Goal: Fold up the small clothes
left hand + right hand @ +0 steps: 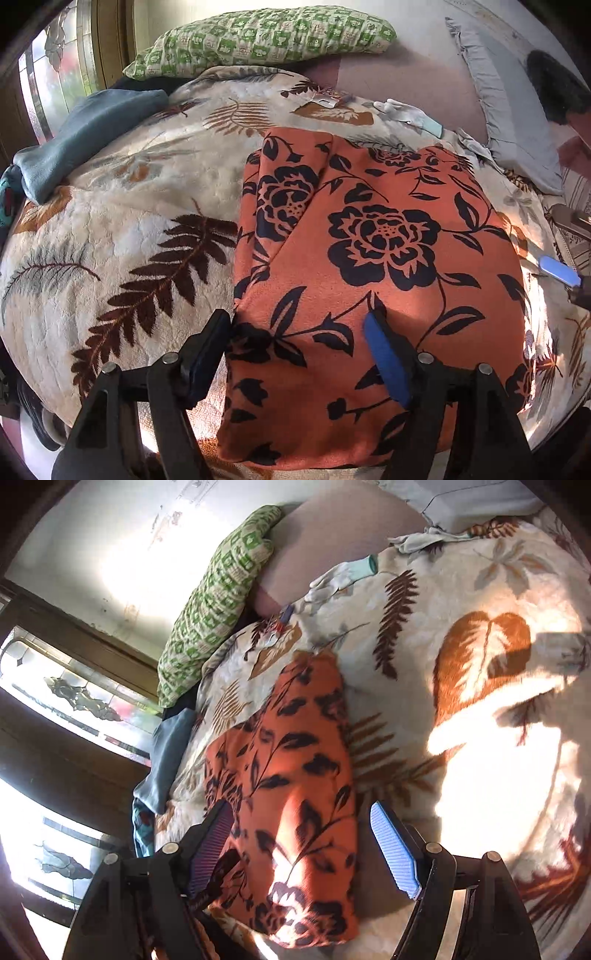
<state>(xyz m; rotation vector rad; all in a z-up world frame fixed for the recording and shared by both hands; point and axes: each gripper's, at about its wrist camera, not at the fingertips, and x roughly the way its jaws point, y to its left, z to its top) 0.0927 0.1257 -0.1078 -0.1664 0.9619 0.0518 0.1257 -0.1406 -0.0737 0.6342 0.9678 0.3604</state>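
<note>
An orange garment with a black flower print (369, 258) lies folded flat on a cream blanket with fern leaves (122, 229). My left gripper (297, 310) hangs open just above the garment's near part. Its left finger is at the cloth's left edge and its blue-padded right finger is over the cloth. In the right wrist view the same garment (288, 775) runs away from my right gripper (301, 806), which is open and straddles the near end without pinching it. One of the right gripper's blue pads (559, 270) shows at the garment's right side in the left wrist view.
A green patterned pillow (258, 37) lies at the head of the bed and a blue-grey cloth (85, 136) at the left. A white glove with a teal cuff (406, 114) and a grey frilled pillow (509, 122) lie beyond the garment. Windows (74, 694) line the left wall.
</note>
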